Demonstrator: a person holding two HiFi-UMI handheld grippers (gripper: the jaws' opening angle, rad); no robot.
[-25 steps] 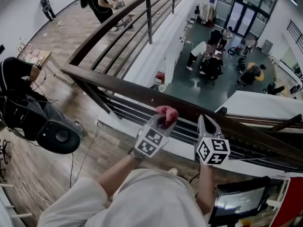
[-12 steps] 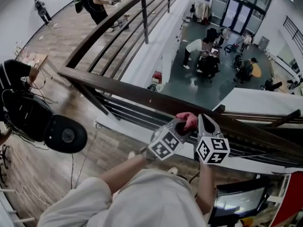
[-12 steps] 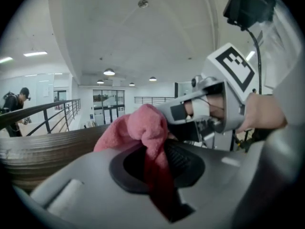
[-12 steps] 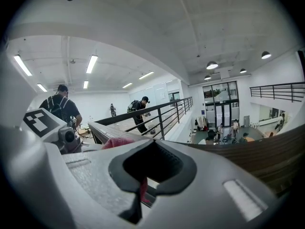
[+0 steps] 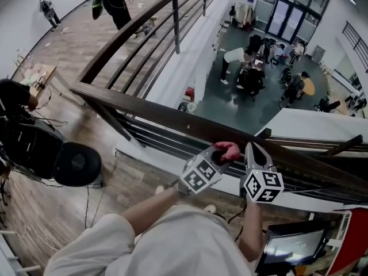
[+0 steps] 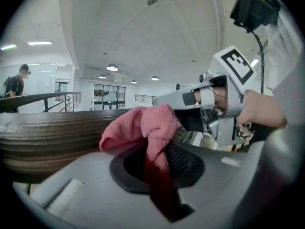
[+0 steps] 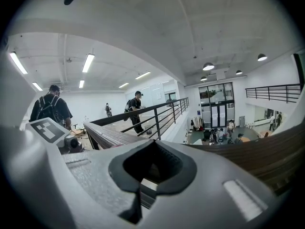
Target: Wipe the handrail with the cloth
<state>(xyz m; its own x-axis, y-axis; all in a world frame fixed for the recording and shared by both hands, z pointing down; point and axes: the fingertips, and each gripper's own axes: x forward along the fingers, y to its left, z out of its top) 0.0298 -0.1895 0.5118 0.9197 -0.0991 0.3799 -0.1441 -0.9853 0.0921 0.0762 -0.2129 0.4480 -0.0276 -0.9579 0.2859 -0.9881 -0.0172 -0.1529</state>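
My left gripper [image 5: 220,154] pinches the cloth [image 5: 230,150] in its jaws, pressing it onto the handrail [image 5: 144,106] to wipe; right gripper [image 5: 253,149] alongside, jaws together, empty.

Light: bright, even, from ceiling strip lights [image 7: 88,62] | Edges: strong fisheye bend, black vignette | Focus: nearest foreground perhaps soft

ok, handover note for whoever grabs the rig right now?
Left gripper: shut on the crumpled pink cloth, which lies against the top of the dark wooden handrail.
Right gripper: shut, empty, at the rail just beside the cloth.
Done: the rail's surface doesn't show how much has been wiped.
Left: wipe along the rail; long stretches run both ways.
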